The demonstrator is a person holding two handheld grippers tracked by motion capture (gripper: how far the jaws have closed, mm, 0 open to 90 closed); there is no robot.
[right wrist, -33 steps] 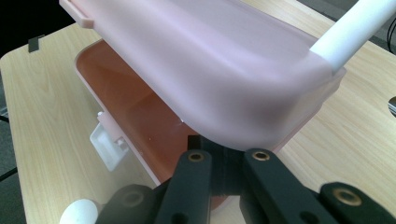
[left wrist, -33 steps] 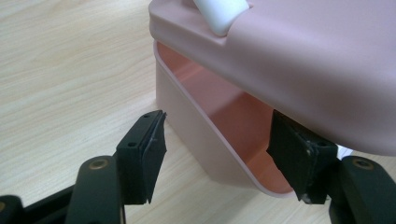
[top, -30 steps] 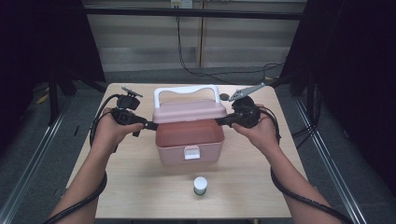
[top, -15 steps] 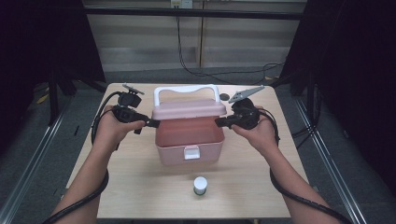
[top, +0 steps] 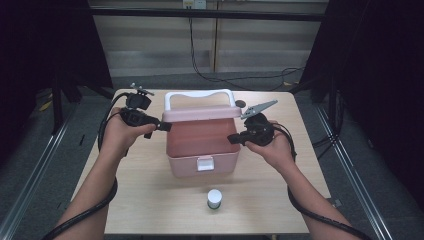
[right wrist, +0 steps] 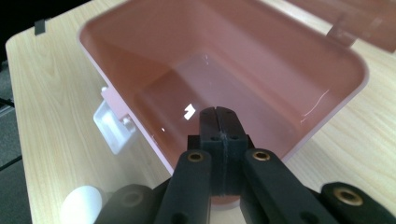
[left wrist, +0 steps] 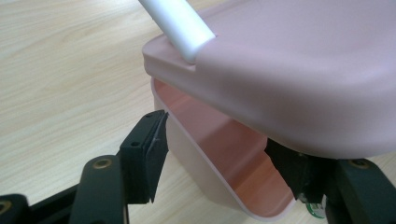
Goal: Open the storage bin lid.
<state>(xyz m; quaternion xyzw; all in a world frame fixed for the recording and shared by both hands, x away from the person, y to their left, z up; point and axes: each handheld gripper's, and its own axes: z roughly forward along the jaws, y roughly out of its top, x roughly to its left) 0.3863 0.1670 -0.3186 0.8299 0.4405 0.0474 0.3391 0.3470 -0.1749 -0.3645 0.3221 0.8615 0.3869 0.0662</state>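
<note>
The table (top: pixel 150 210) has a light wooden top with rounded corners. Near its front edge stands a small jar (top: pixel 214 198) with a white cap, upright and alone. Behind the table, a black cable (top: pixel 200 70) hangs down a pale wall and runs along the floor to the right. A dark metal bar (top: pixel 210 13) crosses the top of the scene. Dark curtains (top: pixel 380 75) hang at both sides. Grey floor rails (top: pixel 35 165) run along the table on the left and right.

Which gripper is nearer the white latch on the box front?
Right. The right gripper sits at the box's right rim, above the latch; the left gripper is farther, under the raised lid's left edge.
</note>
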